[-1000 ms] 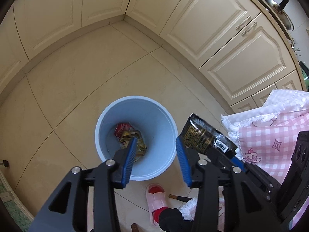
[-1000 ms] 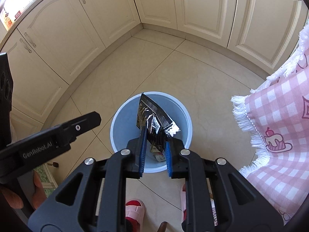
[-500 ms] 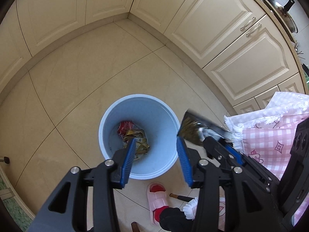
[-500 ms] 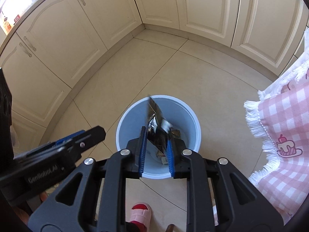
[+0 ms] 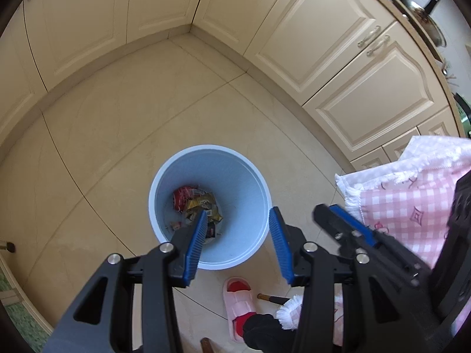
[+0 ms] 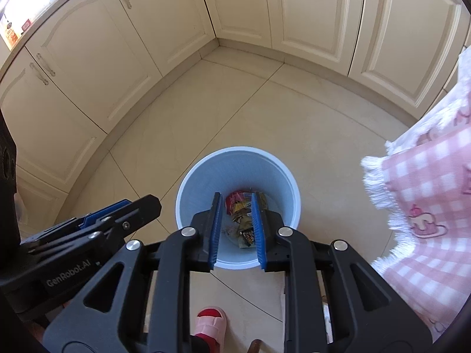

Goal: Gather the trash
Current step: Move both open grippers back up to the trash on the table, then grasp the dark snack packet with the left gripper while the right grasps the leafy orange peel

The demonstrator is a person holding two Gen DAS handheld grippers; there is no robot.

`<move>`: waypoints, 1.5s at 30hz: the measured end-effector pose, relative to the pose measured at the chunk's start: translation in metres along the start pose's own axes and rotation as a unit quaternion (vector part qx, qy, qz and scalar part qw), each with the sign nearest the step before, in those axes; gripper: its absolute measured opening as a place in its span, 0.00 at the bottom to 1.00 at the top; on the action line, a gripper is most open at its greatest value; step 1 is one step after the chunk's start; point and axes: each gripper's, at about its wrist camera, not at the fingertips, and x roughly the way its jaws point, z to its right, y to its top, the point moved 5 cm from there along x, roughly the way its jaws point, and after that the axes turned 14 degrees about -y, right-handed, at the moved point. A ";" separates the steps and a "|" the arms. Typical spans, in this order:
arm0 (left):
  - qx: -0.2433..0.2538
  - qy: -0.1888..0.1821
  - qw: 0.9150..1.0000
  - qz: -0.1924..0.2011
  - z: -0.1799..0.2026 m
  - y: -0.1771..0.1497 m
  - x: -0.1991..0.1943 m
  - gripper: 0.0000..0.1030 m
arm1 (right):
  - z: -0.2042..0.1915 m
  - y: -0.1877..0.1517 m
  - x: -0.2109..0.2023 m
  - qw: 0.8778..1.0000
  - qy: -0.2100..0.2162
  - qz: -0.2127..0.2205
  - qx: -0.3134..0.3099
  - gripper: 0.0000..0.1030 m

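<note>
Over the kitchen floor, I hold both grippers above the blue bin, each pointing steeply down into its mouth. The right gripper has its jaws a narrow gap apart with nothing between them; the pads frame only the heap of wrappers lying at the bottom of the bin. The left gripper has its jaws wider apart and is likewise empty, its left pad over the bin's inside and its right pad over the rim nearest me.

The collected trash sits straight below the right jaws, a loose pile of red, yellow and dark packets with no single long axis that I can make out. Any further trash lies outside both views, so I judge the coming move to be away from the bin, not into it. The right gripper is the one centred over the bin, while the left hangs just beside it.

A pink checked cloth with a white fringe hangs close on the right, and a pink slipper shows on the tiles below the bin.

The left gripper's arm reads "GenRobot.AI" in the right wrist view. Print on the packets is too small to read.
</note>
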 end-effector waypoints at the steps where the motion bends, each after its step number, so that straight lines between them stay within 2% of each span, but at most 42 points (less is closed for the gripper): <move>1: 0.005 0.001 1.000 0.004 0.002 -0.001 -0.006 0.42 | 0.001 0.001 -0.007 1.000 -0.005 0.007 -0.002 0.20; 5: 0.015 -0.013 0.999 0.031 0.025 -0.005 -0.036 0.42 | 0.015 0.009 -0.064 0.998 -0.026 0.060 -0.008 0.20; 9: 0.052 -0.035 0.996 0.068 0.072 -0.005 -0.079 0.42 | 0.036 0.011 -0.130 0.992 -0.049 0.115 -0.001 0.20; 12: 0.076 -0.067 0.991 0.092 0.114 -0.013 -0.111 0.43 | 0.059 0.008 -0.185 0.985 -0.069 0.158 0.010 0.20; 14: 0.105 -0.087 0.985 0.103 0.152 -0.023 -0.133 0.48 | 0.079 0.003 -0.224 0.979 -0.078 0.189 0.026 0.22; 18: 0.162 -0.107 0.974 0.118 0.216 -0.043 -0.158 0.52 | 0.122 -0.017 -0.292 0.963 -0.107 0.242 0.054 0.31; 20: 0.197 -0.126 0.966 0.114 0.254 -0.058 -0.165 0.55 | 0.149 -0.029 -0.316 0.956 -0.123 0.258 0.071 0.45; 23: 0.244 -0.144 0.954 0.095 0.301 -0.081 -0.164 0.55 | 0.190 -0.054 -0.346 0.946 -0.145 0.274 0.098 0.45; 27: 0.319 -0.146 0.934 0.068 0.360 -0.110 -0.154 0.55 | 0.247 -0.085 -0.370 0.933 -0.178 0.278 0.145 0.47; 31: 0.358 -0.155 0.920 0.035 0.397 -0.131 -0.137 0.55 | 0.310 -0.114 -0.378 0.921 -0.208 0.263 0.197 0.49; 34: 0.388 -0.142 0.911 0.018 0.415 -0.143 -0.121 0.55 | 0.344 -0.132 -0.374 0.915 -0.222 0.245 0.230 0.51; 38: 0.405 -0.139 0.904 0.005 0.438 -0.147 -0.100 0.55 | 0.369 -0.144 -0.368 0.916 -0.227 0.225 0.244 0.54; 41: 0.431 -0.114 0.895 0.006 0.449 -0.149 -0.087 0.55 | 0.375 -0.147 -0.365 0.918 -0.228 0.218 0.241 0.59; 45: 0.457 -0.080 0.886 0.007 0.459 -0.145 -0.073 0.52 | 0.382 -0.145 -0.354 0.922 -0.224 0.202 0.242 0.60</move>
